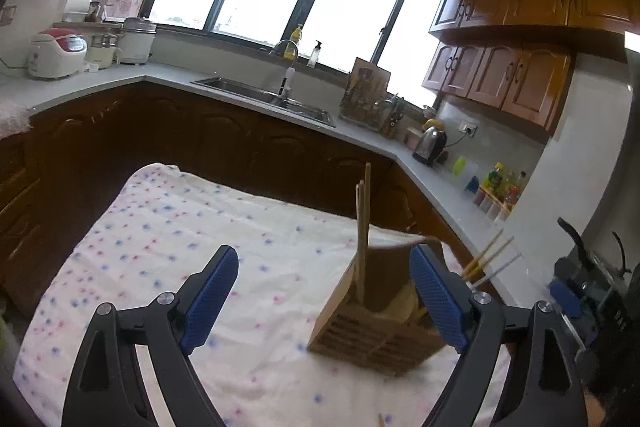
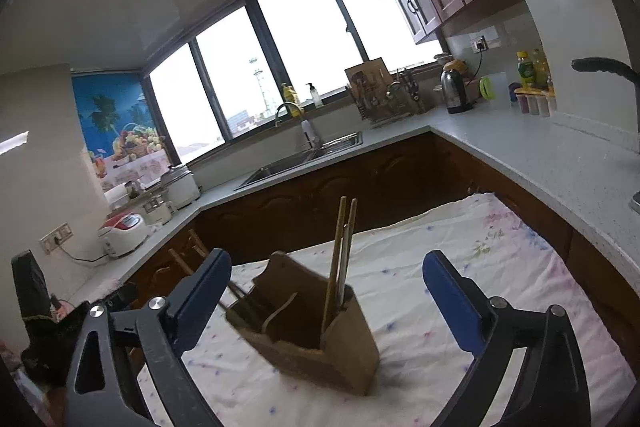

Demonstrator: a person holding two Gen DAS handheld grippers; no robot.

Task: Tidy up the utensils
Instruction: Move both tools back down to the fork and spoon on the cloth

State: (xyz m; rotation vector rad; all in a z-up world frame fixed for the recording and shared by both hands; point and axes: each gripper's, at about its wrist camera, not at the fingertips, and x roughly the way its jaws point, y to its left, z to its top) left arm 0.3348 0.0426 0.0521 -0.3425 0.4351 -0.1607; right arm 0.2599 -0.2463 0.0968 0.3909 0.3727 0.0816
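Note:
A wooden utensil holder (image 1: 372,323) stands on a white dotted cloth (image 1: 168,251). Chopsticks (image 1: 362,227) stand upright in one compartment, and more chopsticks (image 1: 490,259) lean out of its far side. My left gripper (image 1: 324,303) is open and empty above the cloth, its right finger beside the holder. In the right wrist view the holder (image 2: 308,339) sits between the open fingers of my right gripper (image 2: 328,307), which is empty. Upright chopsticks (image 2: 340,259) and a curved utensil show inside it. The right gripper also shows in the left wrist view (image 1: 576,291).
A grey L-shaped counter (image 2: 540,163) wraps around the room, with a sink (image 2: 304,157), a kettle (image 2: 454,91), rice cookers (image 1: 56,53) and bottles (image 1: 500,187). Dark cabinets lie beyond the cloth's far edge.

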